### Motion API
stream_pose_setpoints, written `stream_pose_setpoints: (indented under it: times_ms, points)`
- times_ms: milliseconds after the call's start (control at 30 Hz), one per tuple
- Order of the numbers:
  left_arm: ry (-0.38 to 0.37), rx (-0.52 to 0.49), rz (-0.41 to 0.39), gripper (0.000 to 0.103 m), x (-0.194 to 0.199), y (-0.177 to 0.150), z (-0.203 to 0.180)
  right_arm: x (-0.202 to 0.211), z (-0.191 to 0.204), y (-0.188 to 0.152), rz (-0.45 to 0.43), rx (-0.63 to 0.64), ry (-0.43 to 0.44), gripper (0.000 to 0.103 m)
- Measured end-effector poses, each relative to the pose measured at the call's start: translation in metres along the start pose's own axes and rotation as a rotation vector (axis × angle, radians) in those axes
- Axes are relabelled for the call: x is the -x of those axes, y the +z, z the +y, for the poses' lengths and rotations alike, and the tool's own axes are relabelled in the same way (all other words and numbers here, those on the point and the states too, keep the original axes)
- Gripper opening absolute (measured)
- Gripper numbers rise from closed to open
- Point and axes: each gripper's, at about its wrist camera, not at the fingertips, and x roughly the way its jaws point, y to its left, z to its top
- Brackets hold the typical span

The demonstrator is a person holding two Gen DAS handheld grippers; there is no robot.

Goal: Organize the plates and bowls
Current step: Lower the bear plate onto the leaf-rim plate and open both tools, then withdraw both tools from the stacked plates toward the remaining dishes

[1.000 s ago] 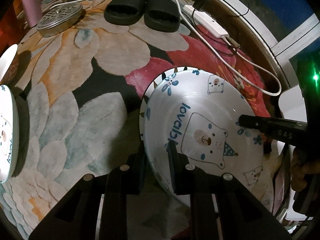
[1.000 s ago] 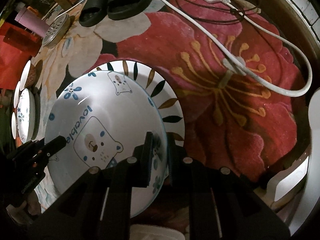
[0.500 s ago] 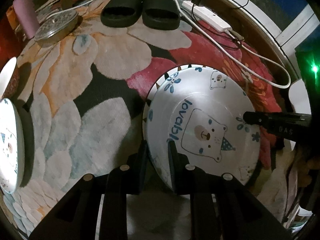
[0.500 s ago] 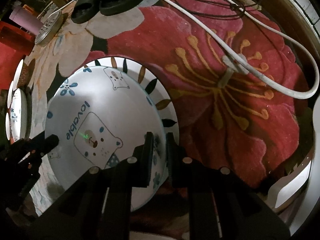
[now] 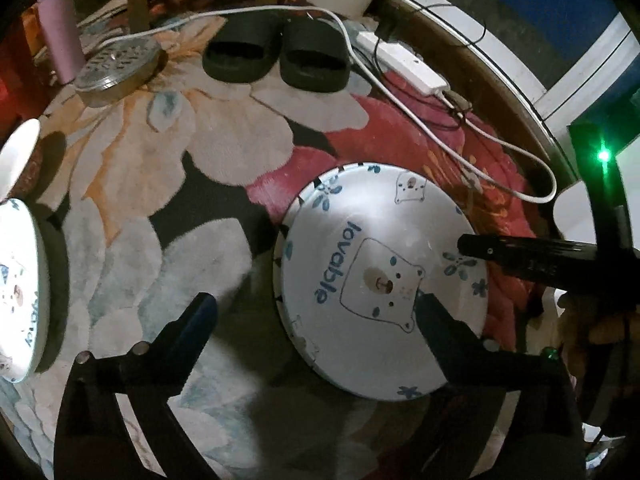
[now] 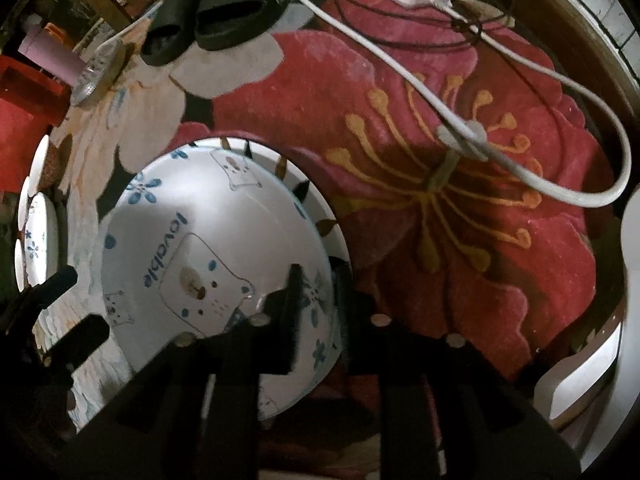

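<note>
A white bear plate (image 5: 384,276) marked "lovable" lies on a leaf-rimmed plate (image 6: 316,208) on the flowered rug. It also shows in the right wrist view (image 6: 208,256). My left gripper (image 5: 316,308) is open, its jaws wide apart at the plate's near edge, holding nothing. My right gripper (image 6: 318,288) is shut on the bear plate's right rim. The right gripper's fingers (image 5: 520,250) reach in from the right in the left wrist view. The left gripper's fingers (image 6: 60,284) show at the left edge of the right wrist view.
More white plates and a bowl (image 5: 20,284) lie at the left (image 6: 36,240). Black slippers (image 5: 276,58), a metal strainer lid (image 5: 116,68), a pink tumbler (image 5: 60,40), a white power strip (image 5: 404,64) and its cable (image 6: 520,92) lie further back. A white object (image 6: 600,340) lies at right.
My left gripper has opened and let go of the bear plate's rim. The bear plate has settled flatter onto the leaf-rimmed plate. My right gripper still holds its rim.
</note>
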Motion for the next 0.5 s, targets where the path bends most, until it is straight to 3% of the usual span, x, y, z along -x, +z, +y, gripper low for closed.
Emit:
stream_pose_setpoints:
  times_ms: [67, 200, 500]
  points:
    - [0.012, 0.009, -0.010, 0.102, 0.004, -0.001, 0.001, 0.010, 0.003, 0.000, -0.039, 0.010, 0.000, 0.100]
    - [0.023, 0.055, -0.031, 0.102, 0.013, -0.002, 0.009, 0.027, 0.017, -0.001, -0.112, 0.045, -0.011, 0.103]
    - [0.066, 0.120, -0.062, 0.102, 0.028, -0.009, 0.037, 0.030, 0.046, -0.004, -0.102, 0.091, 0.020, 0.103]
